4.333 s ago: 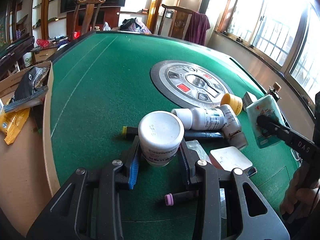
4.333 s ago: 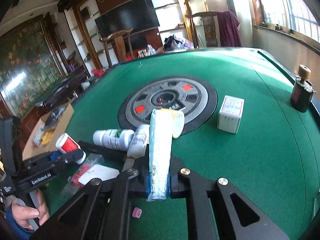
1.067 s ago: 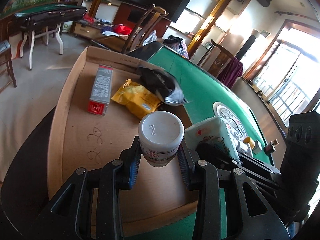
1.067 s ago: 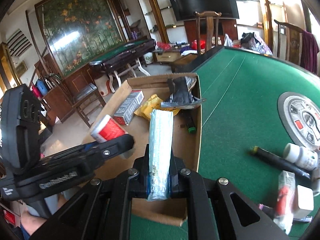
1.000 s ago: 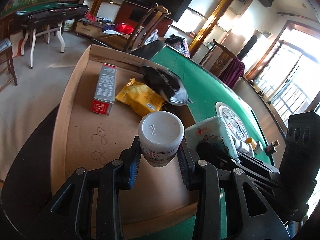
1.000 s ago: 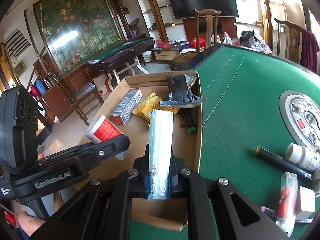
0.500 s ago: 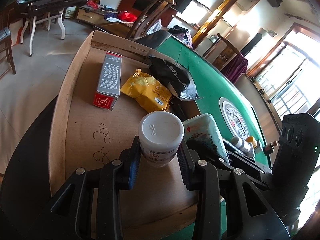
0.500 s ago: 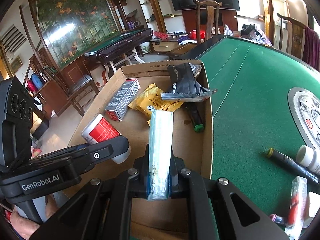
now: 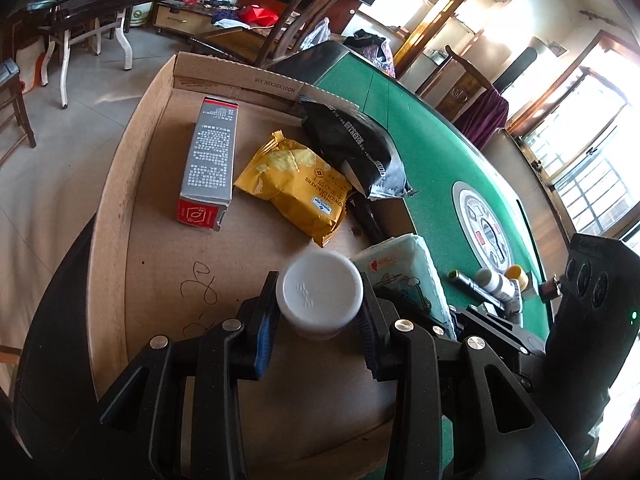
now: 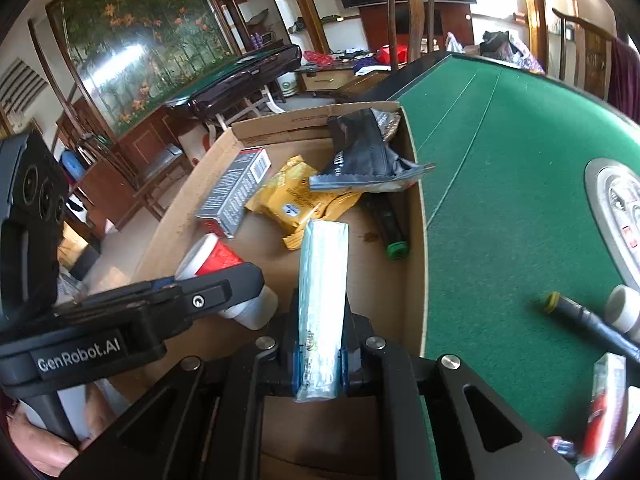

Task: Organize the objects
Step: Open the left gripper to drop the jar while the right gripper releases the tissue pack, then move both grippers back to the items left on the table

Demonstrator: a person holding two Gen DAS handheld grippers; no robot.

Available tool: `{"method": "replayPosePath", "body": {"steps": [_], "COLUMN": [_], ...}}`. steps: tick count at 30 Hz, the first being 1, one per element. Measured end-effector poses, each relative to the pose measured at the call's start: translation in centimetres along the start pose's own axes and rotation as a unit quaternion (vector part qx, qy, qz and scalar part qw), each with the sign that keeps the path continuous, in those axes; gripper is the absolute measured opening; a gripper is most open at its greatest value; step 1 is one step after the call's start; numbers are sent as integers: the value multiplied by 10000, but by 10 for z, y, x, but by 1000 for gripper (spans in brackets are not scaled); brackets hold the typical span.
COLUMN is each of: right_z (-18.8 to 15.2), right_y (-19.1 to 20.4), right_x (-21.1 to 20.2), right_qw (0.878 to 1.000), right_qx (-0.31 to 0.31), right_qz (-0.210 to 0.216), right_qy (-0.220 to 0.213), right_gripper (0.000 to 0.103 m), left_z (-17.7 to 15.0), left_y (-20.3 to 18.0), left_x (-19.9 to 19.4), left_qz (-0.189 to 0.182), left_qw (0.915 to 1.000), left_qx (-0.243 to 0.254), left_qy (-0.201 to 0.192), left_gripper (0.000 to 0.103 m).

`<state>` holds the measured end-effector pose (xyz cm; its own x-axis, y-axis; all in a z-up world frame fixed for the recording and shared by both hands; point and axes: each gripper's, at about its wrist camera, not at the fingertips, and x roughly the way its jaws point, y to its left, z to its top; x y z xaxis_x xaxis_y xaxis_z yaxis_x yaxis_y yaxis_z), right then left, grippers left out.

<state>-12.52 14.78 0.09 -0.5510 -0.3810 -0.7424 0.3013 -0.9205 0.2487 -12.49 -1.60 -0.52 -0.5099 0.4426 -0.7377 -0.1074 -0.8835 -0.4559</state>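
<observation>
My left gripper (image 9: 318, 312) is around a white jar (image 9: 319, 294) with a red label (image 10: 218, 259), low over the floor of the cardboard box (image 9: 120, 184); its jaws look a little wider than the jar, which looks slightly blurred. My right gripper (image 10: 320, 360) is shut on a pale tissue pack (image 10: 322, 300), held on edge over the box's near right part; the pack also shows in the left wrist view (image 9: 404, 268). The two grippers sit side by side.
In the box lie a grey and red carton (image 9: 208, 164), a yellow cracker bag (image 9: 296, 188), a black foil bag (image 9: 352, 144) and a dark green-capped marker (image 10: 390, 228). On the green table (image 10: 500, 184) lie a dark pen (image 10: 580, 316), bottles (image 9: 496, 282) and small packets (image 10: 604, 396).
Both grippers have moved down and further over the box. The left jaws have opened slightly and the jar has dropped a little between them.
</observation>
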Motion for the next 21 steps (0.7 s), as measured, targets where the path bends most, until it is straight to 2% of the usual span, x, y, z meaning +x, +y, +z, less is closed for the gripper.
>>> {"method": "replayPosePath", "body": {"steps": [5,8,13,16,19,21], "right_z": [0,1,5,6,1,1], "right_y": [1,0,0,7,6,0], "right_x": [-10,-18,-24,-17,-24,-34], "right_qw": [9985,9979,9976,9983,9989,9986], "right_qx": [-228,-237,-248,-306,-205,-100], "right_qz": [-438,-483,-409,-347,75,109], "right_qy": [-245,-369,-497,-364,-410,-513], "right_gripper": [13,13,17,18,18,18], "left_z": [5,7,9,7,4,2], "left_y": [4,4,2,-1,-7,-12], "left_x": [-3,-10,-25,-32,-39,-43], "left_qz": [7,40,103,125,118,126], "left_qw": [9999,9998,9990,9986,9986,9984], "left_qx": [-69,-73,-123,-116,-32,5], "left_qy": [-96,-201,-426,-495,-524,-554], "left_gripper": [49,49,50,50,50,50]}}
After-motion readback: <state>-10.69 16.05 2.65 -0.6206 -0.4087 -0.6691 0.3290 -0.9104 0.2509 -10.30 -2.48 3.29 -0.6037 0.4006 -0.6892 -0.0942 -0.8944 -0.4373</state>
